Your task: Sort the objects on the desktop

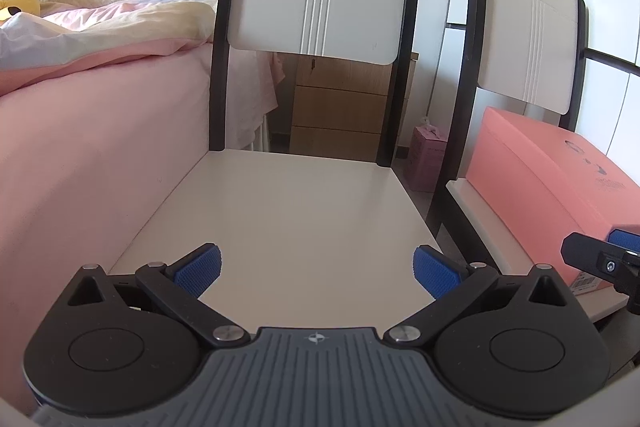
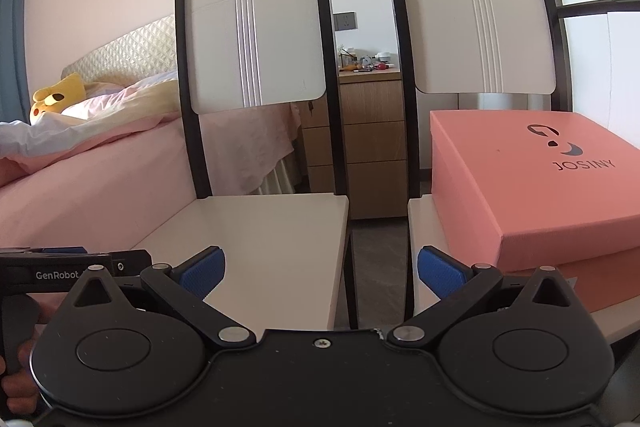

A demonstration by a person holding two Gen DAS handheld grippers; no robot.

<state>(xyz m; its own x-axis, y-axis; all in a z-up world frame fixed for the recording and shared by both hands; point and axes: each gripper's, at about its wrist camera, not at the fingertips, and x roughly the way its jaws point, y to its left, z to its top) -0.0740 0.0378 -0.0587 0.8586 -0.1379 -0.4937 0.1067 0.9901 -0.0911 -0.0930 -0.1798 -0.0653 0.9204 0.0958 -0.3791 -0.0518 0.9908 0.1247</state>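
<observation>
Box on right chair, part cropped | left tool wide | right tool wide

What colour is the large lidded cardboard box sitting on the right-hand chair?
Salmon pink with dark lettering on the lid; the large lidded cardboard box shows best in the right wrist view.

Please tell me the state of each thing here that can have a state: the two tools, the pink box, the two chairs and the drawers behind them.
left tool: open, holds nothing
right tool: open, holds nothing
pink box: lid on, resting on right chair
left chair: seat bare
right chair: seat holds the box
drawers: all shut
</observation>
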